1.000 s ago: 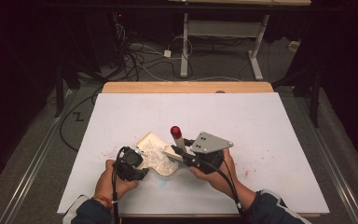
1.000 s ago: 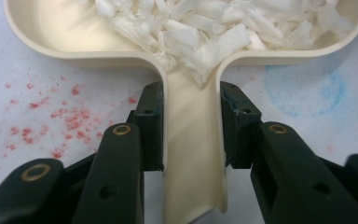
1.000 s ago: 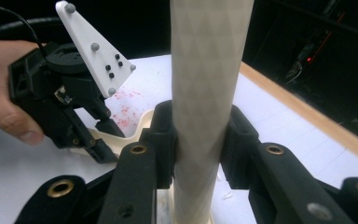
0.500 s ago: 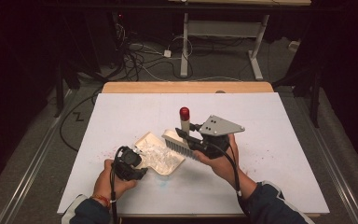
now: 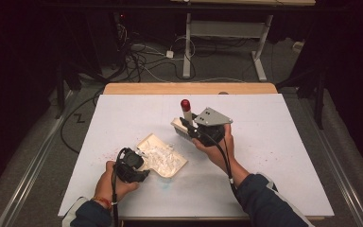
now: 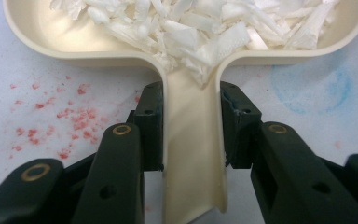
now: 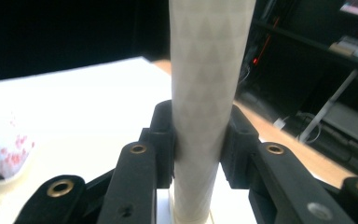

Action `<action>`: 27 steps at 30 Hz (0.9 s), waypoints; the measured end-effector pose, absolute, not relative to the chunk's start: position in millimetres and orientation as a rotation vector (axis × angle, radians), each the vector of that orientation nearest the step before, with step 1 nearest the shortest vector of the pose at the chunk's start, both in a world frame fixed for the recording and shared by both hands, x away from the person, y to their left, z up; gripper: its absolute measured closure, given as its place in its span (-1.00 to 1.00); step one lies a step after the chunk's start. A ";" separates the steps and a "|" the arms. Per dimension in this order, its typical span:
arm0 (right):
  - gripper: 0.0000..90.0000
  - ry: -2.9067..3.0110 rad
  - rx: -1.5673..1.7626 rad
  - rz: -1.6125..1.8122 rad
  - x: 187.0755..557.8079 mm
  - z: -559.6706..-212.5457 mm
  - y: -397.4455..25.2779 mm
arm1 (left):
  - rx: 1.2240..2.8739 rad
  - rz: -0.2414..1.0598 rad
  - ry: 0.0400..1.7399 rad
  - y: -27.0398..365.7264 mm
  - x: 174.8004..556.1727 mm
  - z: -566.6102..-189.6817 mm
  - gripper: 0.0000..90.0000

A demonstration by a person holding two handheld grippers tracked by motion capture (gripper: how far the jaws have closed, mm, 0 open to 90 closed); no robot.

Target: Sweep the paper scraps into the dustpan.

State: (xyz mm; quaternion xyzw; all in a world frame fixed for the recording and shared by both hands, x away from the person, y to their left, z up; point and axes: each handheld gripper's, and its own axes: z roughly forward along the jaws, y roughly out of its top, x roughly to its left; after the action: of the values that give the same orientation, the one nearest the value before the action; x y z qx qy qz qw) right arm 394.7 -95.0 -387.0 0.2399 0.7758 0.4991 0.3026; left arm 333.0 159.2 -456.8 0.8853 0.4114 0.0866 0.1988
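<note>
The left tongs (image 6: 191, 126) are clamped on the handle of the cream dustpan (image 5: 163, 153), pinning it flat mid-bench so the white paper scraps (image 5: 163, 156) stay put. The right tongs (image 7: 198, 140) grip the brush (image 5: 185, 124) by its handle, lifted at the pan's 1 o'clock (probably lining up another sweep).
</note>
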 end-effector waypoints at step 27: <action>0.57 2.148 0.563 1.518 356.6 -374.9 -81.8 | 2.474 0.241 1.145 159.5 335.0 -457.2 0.41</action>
State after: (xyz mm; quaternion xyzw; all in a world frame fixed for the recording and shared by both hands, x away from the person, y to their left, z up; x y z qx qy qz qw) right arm 356.6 -81.8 -374.9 0.2041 0.7782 0.5501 0.2239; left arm 335.0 159.5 -457.2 0.8855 0.4099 0.0861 0.2012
